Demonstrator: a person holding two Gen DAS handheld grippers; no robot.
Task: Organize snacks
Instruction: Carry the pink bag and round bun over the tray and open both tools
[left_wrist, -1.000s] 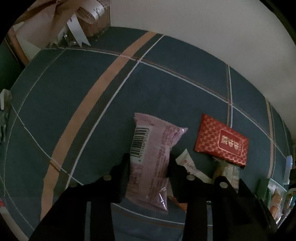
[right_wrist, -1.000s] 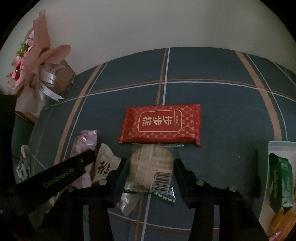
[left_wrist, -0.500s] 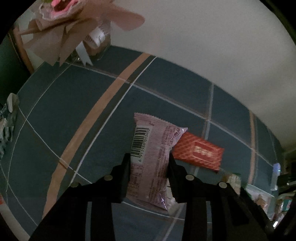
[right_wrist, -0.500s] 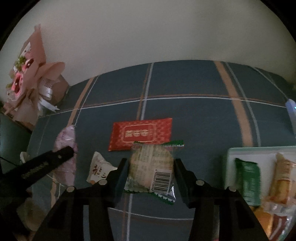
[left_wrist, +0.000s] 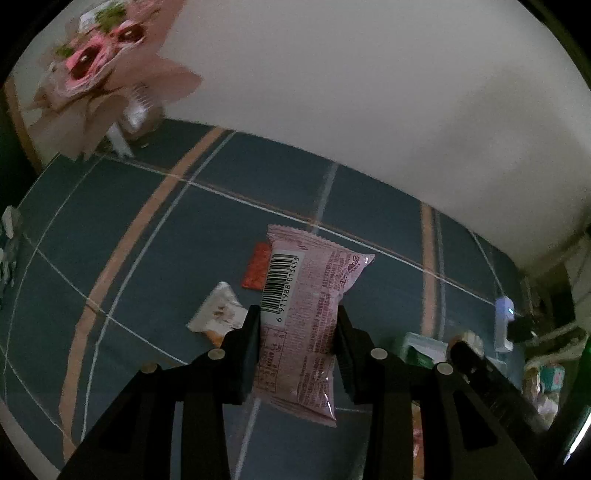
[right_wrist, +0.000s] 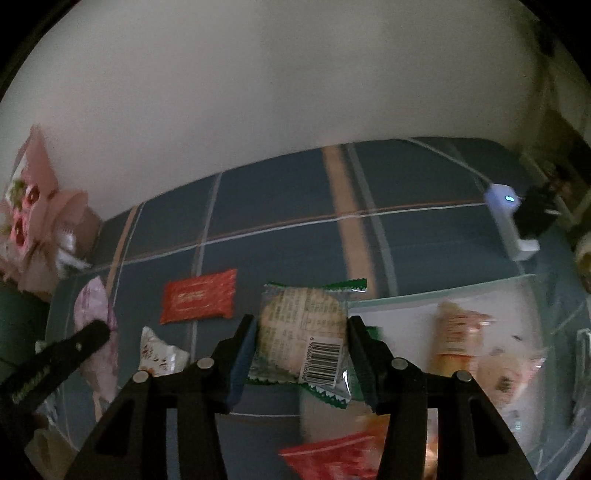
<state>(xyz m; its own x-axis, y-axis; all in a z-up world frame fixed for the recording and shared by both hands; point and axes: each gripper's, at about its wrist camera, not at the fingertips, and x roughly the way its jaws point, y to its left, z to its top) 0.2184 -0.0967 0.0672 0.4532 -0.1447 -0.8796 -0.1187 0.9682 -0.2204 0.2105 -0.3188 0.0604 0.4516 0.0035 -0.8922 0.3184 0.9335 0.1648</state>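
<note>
Left wrist view: the left gripper (left_wrist: 297, 332) pinches a pink snack packet (left_wrist: 308, 317). Right gripper (right_wrist: 301, 343) clamps a clear-wrapped round biscuit (right_wrist: 301, 334), seemingly above the blurred tray (right_wrist: 402, 306).

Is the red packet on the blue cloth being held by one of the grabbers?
No, the flat red foil packet lies alone on the blue checked tablecloth, while the right gripper has its jaws shut on a clear-wrapped round biscuit packet.

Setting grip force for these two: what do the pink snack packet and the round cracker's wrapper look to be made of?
Pink snack packet: thin plastic film, matte with printed text, crimped zigzag ends; probably soft. Cracker wrapper: clear glossy plastic film with green serrated seals; the cracker shows through and the bottom corner glints. Both likely crush easily.
</note>
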